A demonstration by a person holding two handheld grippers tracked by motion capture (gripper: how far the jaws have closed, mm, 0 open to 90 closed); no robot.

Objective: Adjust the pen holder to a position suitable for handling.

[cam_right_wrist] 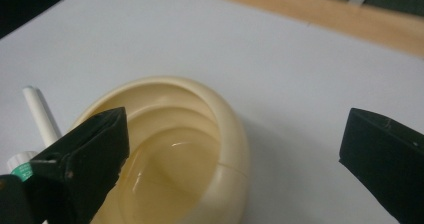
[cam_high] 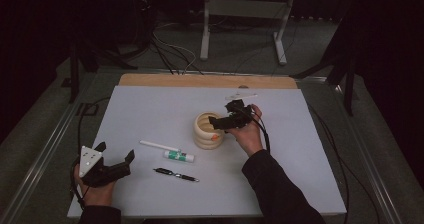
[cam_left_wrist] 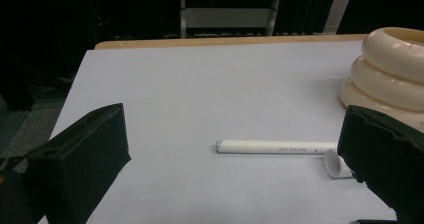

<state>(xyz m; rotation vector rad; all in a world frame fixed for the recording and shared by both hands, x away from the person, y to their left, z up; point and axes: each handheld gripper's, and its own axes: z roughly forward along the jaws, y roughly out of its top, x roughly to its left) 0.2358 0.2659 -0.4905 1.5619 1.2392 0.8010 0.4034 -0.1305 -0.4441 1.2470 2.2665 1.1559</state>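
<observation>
A cream ribbed holder (cam_high: 206,131) made of stacked rings stands near the middle of the white board (cam_high: 150,109). My right gripper (cam_high: 223,115) hovers at its right rim, open, with nothing between the fingers. In the right gripper view the holder's mouth (cam_right_wrist: 200,114) lies below the left jaw, and its inside looks bare. My left gripper (cam_high: 117,151) rests open at the front left corner, pointing at a white pen (cam_left_wrist: 275,146). Nothing is between its fingers.
A white pen (cam_high: 159,145), a glue stick with a green label (cam_high: 179,156) and a black pen (cam_high: 176,174) lie in front of the holder. A small white piece (cam_high: 240,96) lies near the back edge. Cables trail off both sides.
</observation>
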